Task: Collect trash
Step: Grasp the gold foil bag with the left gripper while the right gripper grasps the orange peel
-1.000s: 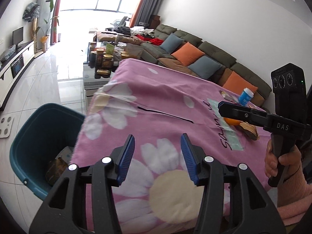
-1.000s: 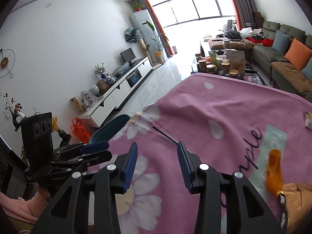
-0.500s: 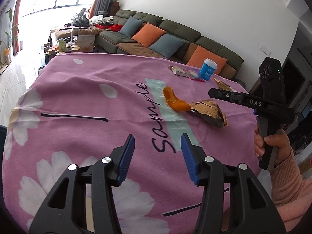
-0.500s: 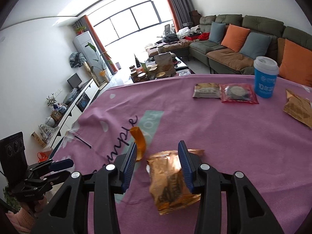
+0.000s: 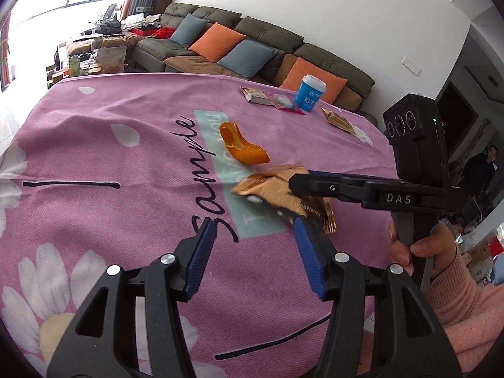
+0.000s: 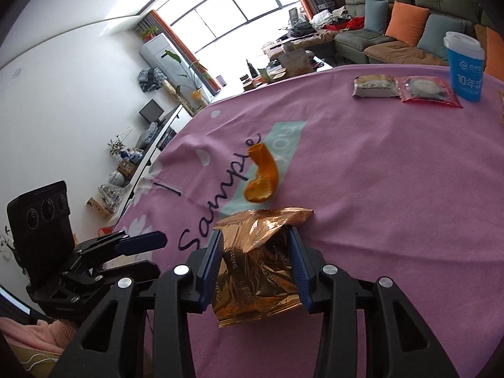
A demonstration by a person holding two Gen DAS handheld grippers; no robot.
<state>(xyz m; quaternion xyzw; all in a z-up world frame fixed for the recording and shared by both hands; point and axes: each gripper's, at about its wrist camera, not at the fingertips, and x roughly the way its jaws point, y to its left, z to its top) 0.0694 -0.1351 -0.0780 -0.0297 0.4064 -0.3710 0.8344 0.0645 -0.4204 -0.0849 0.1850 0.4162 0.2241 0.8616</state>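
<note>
A crumpled copper foil wrapper (image 6: pixel 261 271) lies on the pink flowered blanket (image 6: pixel 378 189). My right gripper (image 6: pixel 256 252) straddles it: the wrapper sits between the blue pads, still resting on the cloth, and the jaws stand open around it. Just beyond it lies an orange peel (image 6: pixel 263 176). In the left wrist view the right gripper (image 5: pixel 294 184) reaches in from the right over the wrapper (image 5: pixel 274 190), with the peel (image 5: pixel 242 149) behind. My left gripper (image 5: pixel 255 252) hovers over bare blanket nearer the front, its jaws opening with nothing between them.
A blue paper cup (image 5: pixel 310 93), two flat snack packets (image 5: pixel 271 99) and a brown wrapper (image 5: pixel 338 121) lie at the blanket's far side. Behind them runs a green sofa (image 5: pixel 267 36) with cushions. A cluttered low table (image 5: pixel 94 53) stands far left. A person (image 5: pixel 482 167) stands far right.
Both views swung away from the teal bin and blanket edge toward the trash. The right gripper slid forward until the copper wrapper lay between its fingers. The left jaws widened slightly.
</note>
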